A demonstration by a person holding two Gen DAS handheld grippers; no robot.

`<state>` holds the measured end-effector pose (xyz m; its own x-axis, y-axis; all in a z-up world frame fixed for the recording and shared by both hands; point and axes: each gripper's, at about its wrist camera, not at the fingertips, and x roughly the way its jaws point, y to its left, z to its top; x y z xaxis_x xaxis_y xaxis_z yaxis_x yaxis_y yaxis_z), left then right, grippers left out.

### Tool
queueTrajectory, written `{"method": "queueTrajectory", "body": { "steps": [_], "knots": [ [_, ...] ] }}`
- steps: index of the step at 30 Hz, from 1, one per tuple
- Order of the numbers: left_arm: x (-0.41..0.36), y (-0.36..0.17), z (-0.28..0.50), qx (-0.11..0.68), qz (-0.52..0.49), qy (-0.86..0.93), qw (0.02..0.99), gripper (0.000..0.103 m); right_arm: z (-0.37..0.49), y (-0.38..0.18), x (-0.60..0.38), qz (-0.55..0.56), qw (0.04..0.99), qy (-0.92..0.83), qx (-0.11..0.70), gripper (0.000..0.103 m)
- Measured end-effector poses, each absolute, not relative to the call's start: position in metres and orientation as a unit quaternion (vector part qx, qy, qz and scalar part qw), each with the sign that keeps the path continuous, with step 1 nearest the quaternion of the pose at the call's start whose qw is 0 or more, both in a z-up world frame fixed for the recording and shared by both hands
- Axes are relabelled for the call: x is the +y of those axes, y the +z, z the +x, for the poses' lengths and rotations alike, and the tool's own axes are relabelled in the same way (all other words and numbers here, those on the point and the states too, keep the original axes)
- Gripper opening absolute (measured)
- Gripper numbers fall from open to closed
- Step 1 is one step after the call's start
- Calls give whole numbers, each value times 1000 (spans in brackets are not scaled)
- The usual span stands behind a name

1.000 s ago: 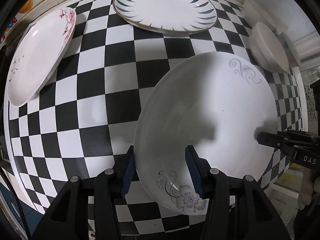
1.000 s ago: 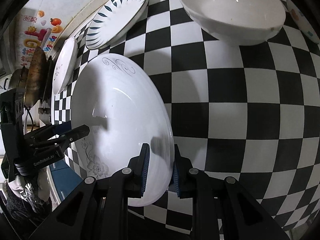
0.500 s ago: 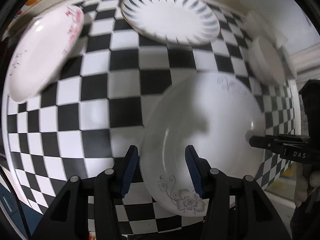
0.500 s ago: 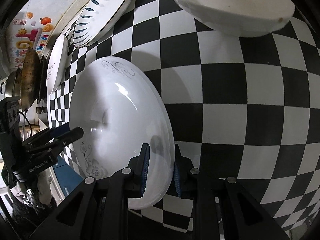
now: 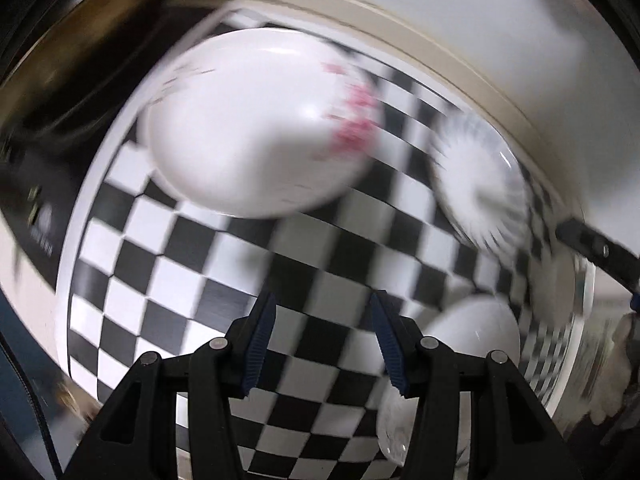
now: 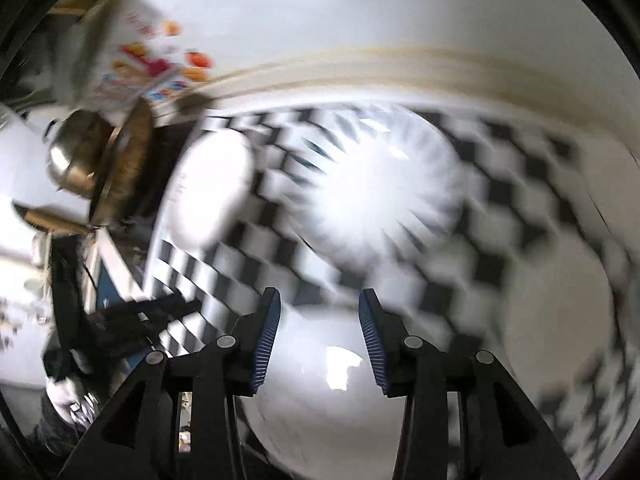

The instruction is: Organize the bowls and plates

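Below the right tongs, whose jaws are opening on nothing, lies the white plate.

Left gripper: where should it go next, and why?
Probably ease the left gripper forward toward the pink-flowered plate. Its jaws stand open with only the checkered cloth between them. The white plate lies outside them to the right, and the pink-flowered plate sits ahead, not yet stacked with any other.

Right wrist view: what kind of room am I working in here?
Probably a home kitchen: plates on a checkered tablecloth, a metal pot beside it, and colourful stickers on the wall.
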<state>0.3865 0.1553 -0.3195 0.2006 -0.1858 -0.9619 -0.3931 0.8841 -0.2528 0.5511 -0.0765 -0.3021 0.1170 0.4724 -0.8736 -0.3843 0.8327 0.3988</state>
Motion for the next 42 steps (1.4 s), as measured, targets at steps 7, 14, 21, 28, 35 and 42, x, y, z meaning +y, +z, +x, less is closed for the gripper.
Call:
{"method": "queueTrajectory", "body": {
  "steps": [7, 14, 21, 28, 35, 42],
  "knots": [
    [226, -349, 387, 610, -330, 156, 703, 47, 645, -342, 49, -17, 707, 374, 600, 44],
    [263, -366, 399, 597, -360, 190, 692, 47, 700, -393, 142, -99, 652, 405, 633, 44],
    [276, -378, 412, 590, -364, 189, 696, 39, 709, -426, 178, -140, 620, 417, 650, 39],
    [271, -374, 418, 597, -331, 189, 706, 26, 701, -427, 174, -162, 619, 419, 644, 18],
    [257, -355, 409, 595, -308, 168, 723, 26, 680, -407, 134, -134, 638, 409, 638, 17],
    [236, -318, 400, 586, -272, 127, 753, 26, 651, -369, 79, -101, 672, 390, 622, 17]
  ]
}}
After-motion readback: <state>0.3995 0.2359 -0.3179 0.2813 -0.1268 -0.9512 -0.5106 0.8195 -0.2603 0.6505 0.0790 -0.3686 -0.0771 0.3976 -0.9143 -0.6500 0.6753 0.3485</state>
